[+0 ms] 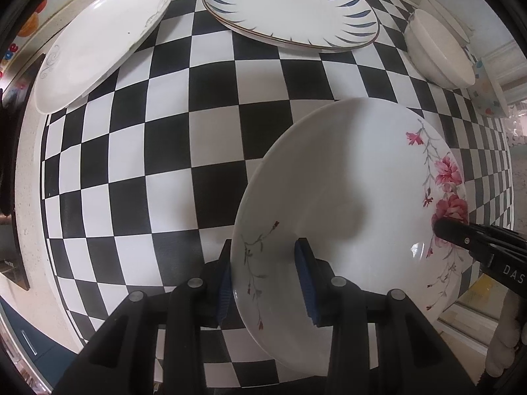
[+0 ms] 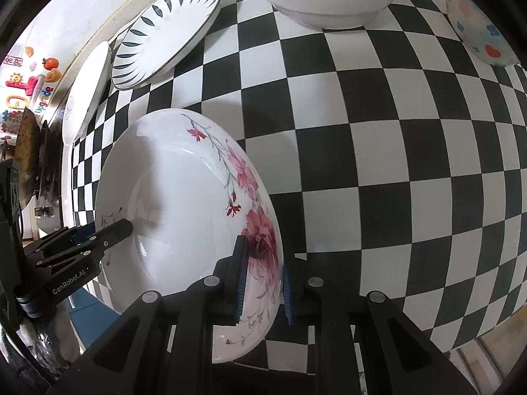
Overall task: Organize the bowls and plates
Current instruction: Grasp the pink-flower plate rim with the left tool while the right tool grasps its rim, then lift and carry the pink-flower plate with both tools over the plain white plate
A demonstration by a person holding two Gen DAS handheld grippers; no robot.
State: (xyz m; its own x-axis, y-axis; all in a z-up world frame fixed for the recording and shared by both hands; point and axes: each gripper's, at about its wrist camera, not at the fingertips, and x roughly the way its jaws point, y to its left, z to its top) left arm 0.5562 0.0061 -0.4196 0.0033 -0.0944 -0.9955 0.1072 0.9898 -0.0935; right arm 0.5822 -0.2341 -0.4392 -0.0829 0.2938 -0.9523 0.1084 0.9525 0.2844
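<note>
Over the checkered cloth (image 1: 184,151), at about 4 o'clock in your left wrist view, the floral plate (image 1: 346,204) hangs tilted between both tools. Your left gripper (image 1: 263,283) is clamped on its near rim, one blue pad on the underside and one on the inner face. Your right gripper (image 2: 262,283) pinches the opposite rim over the big pink blossom; its outer pad sits just beside the rim, and you cannot tell whether it touches. Each tool also shows in the other's view as a black finger reaching onto the plate.

The plate's lower edge is cut off behind the gripper bodies in both views, so its clearance from the cloth cannot be read. The far rim casts a shadow across the bowl of the plate.

Around you: at 12 o'clock in the left view a blue-leaf plate (image 1: 291,6) rests on the cloth, apparently on a second one, though only a sliver of rim shows. At 10 o'clock lies a white plate (image 1: 102,42) with a faint grey scroll, overhanging the cloth's edge. At 2 o'clock sit stacked white bowls (image 1: 439,49), the rear ones mostly hidden. Just beyond them a patterned bowl (image 2: 481,26) with coloured shapes is cropped by the lens edge.
</note>
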